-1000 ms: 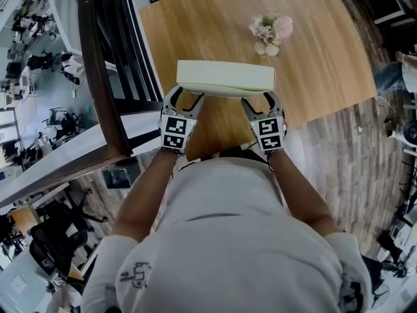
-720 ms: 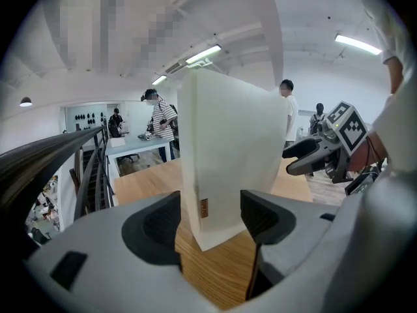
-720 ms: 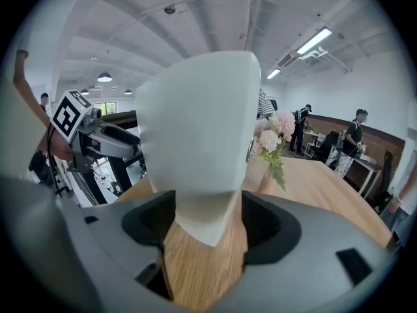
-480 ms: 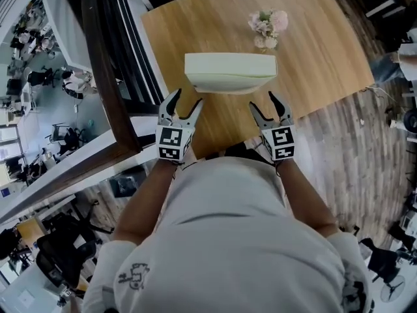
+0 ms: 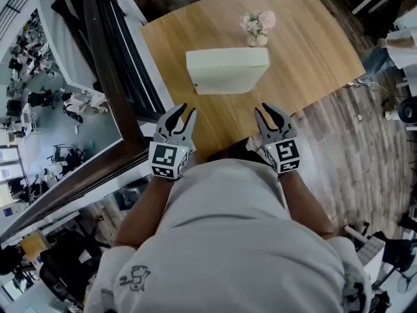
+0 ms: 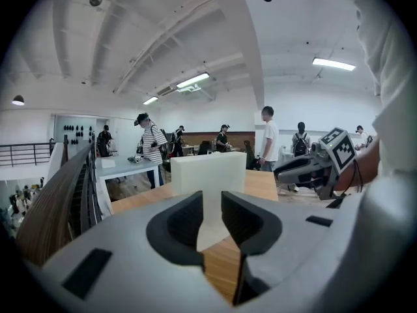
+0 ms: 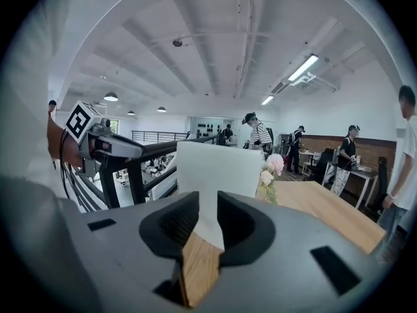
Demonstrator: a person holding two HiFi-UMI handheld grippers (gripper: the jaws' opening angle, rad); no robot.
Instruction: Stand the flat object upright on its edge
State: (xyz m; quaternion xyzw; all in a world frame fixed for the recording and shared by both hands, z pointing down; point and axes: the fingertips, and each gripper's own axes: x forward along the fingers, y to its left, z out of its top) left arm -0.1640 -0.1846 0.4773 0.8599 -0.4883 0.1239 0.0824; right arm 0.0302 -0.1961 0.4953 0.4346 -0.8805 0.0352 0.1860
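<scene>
Block (image 5: pixel 227 70) upright on its long edge mid-table (image 5: pixel 313 51), long axis left to right, broad face toward me, flowers (image 5: pixel 256 26) just behind, left tongs (image 5: pixel 182 113) and right tongs (image 5: pixel 266 113) near, jaws closing on nothing.

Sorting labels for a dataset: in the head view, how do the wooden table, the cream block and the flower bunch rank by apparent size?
Largest to smallest:
1. wooden table
2. cream block
3. flower bunch, clearly the smallest
</scene>
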